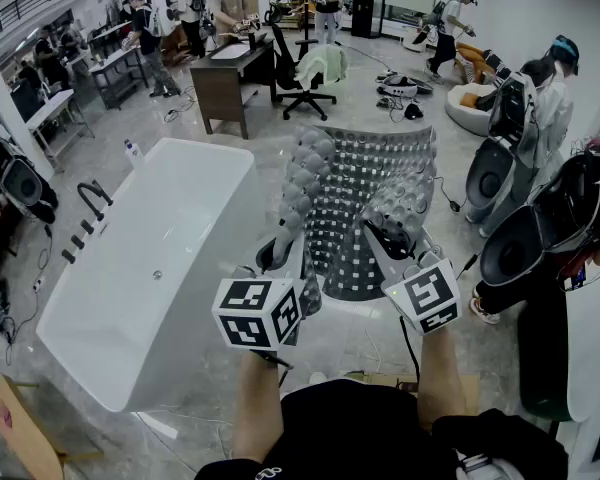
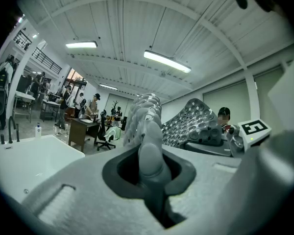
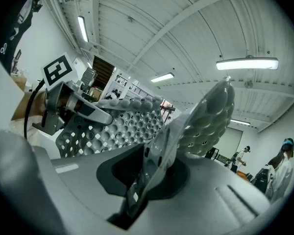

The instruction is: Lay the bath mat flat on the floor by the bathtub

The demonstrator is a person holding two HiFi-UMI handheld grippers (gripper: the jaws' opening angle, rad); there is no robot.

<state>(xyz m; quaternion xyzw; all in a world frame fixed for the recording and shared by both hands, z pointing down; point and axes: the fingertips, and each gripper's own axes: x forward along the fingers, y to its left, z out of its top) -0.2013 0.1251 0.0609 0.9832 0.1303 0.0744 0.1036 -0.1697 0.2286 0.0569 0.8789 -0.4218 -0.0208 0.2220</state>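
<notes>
The bath mat point(image 1: 365, 198), grey and studded with bumps and holes, is up in the air in front of the person, just to the right of the bathtub point(image 1: 140, 298), draped and curled rather than spread. The floor point(image 1: 280, 133) beside the tub is where it has to end up, so laying it down seems not yet done: it needs lowering, opening out and smoothing flat. The left hand-held gripper point(image 1: 280, 251) is clamped narrow on one rolled edge of the mat, and the right hand-held gripper point(image 1: 392, 240) pinches the other near edge the same way. The marker cubes point(image 1: 258, 313) cover the mat's lower part in the head view, so whether it touches the floor cannot be told
</notes>
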